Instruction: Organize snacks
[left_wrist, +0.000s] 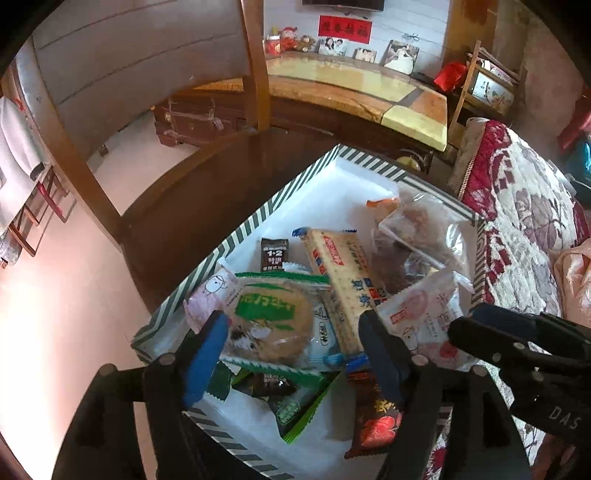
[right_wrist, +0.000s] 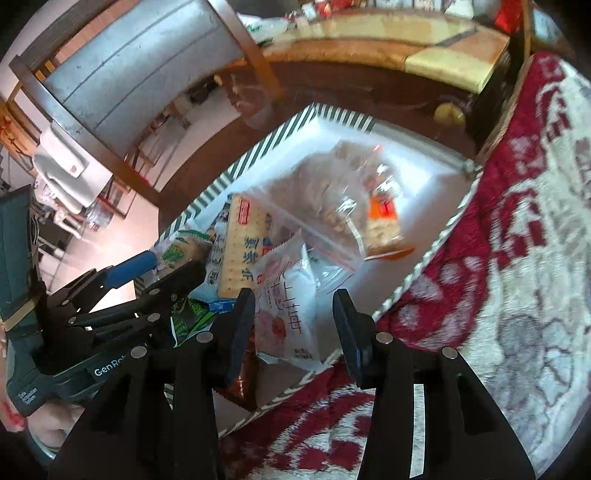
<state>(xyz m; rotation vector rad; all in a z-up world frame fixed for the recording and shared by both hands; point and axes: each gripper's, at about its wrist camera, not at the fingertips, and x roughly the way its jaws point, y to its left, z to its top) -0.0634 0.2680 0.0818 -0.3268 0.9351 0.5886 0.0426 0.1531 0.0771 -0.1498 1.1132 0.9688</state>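
Two spread grippers, left (left_wrist: 295, 347) and right (right_wrist: 293, 321), over "1+2" sachet (left_wrist: 274, 253), nothing pinched.

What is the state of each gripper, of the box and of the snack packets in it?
left gripper: open, over the round cookie packet
right gripper: open, over the strawberry packet
striped box: open, no lid on it
round cookie packet: sealed, lies flat
cracker packet: sealed, lies slanted on other packets
strawberry packet: sealed
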